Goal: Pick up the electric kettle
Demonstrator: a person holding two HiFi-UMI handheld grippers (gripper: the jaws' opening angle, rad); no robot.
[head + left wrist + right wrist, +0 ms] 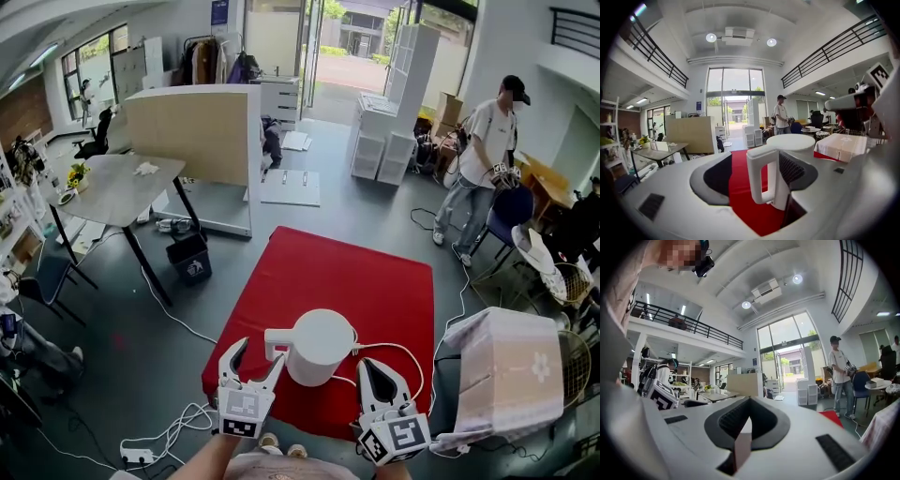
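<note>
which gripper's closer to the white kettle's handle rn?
Left. The left gripper is open, with the white plastic electric kettle's handle between its fingers, not clamped. The right gripper is shut, off the kettle's opposite side near its white cord.

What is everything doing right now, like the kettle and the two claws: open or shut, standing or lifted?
Kettle: standing upright on the red table, lid shut, not lifted.
Left claw: open, with the kettle's handle in the gap, not squeezed.
Right claw: shut, empty, beside the kettle.
Cord: lying loose on the table.
</note>
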